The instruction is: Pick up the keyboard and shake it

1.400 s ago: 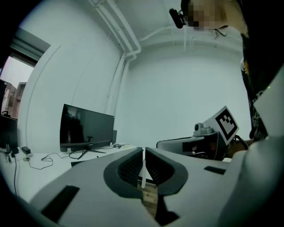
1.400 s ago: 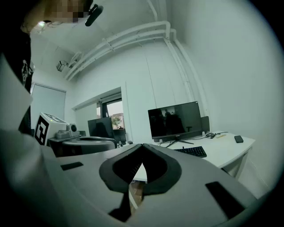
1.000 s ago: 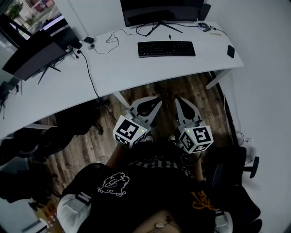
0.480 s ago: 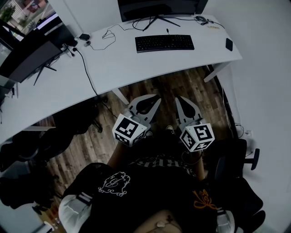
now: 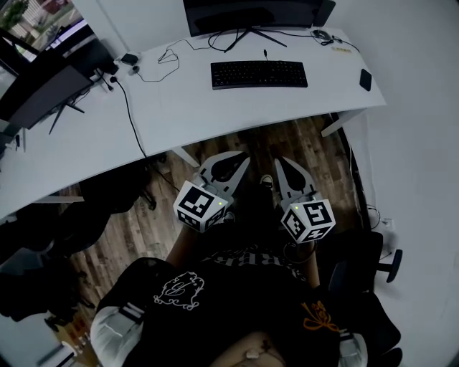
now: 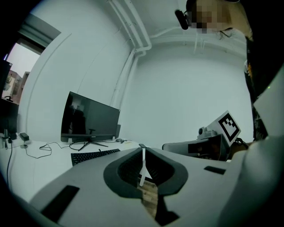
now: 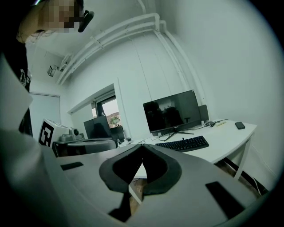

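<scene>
The task has not really started. The keyboard (image 5: 259, 74) lies flat on the desk (image 5: 186, 115), in its right half, near the far edge and just in front of the foot of the monitor (image 5: 251, 14). Its cable goes from its back side toward the monitor. Nothing touches it and nothing lies on it. A phone (image 5: 365, 79) lies near the right edge of the desk, well apart from the keyboard.

The left gripper (image 5: 242, 159) and the right gripper (image 5: 281, 163) are both held close to the person's body, over the wooden floor (image 5: 301, 136) on the near side of the desk. They are side by side and point toward the desk, well apart from the keyboard. In each gripper view the two jaws meet at the tips, and between them only the floor can be seen. So both are closed and empty.

In my judgement, every step is left to do:
- bring the grippers over the near edge of the desk to the keyboard;
- open the jaws;
- take the keyboard, probably one gripper at each short end, because it is long and thin;
- lift it from the desk and shake it.

The cable may pull when the keyboard goes up, so the lift should be moderate.
</scene>
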Demonstrator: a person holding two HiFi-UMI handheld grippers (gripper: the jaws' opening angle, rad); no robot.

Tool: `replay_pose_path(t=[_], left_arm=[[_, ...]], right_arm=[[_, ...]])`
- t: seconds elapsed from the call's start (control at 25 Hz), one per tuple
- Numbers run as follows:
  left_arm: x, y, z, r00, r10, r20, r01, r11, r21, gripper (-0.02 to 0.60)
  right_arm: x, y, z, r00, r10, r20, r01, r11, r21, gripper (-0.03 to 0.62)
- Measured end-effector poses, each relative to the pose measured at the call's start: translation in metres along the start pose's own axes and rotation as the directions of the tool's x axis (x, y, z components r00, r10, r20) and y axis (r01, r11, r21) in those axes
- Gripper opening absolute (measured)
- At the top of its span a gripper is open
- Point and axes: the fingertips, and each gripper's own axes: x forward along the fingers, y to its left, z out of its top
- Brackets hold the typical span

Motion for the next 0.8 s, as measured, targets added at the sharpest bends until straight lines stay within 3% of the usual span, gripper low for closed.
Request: replay_pose_path(t=[0.44,0.8], left_arm=[[0.149,0.055,0.031,0.992,0.114,-0.047,-0.112,0.993,0.045,0.031],[0.248,0.068,0.039,0.985,0.166,-0.048,-0.169,0.982,-0.085,0.031]], right_arm=[[0.077,-0.147,0.052,0.998,0.058,-0.017,-0.058,0.998,-0.009,0.015],[0.109,-0.256,0.069,0.994,0.103,-0.046,-0.100,0.993,0.064,0.015]])
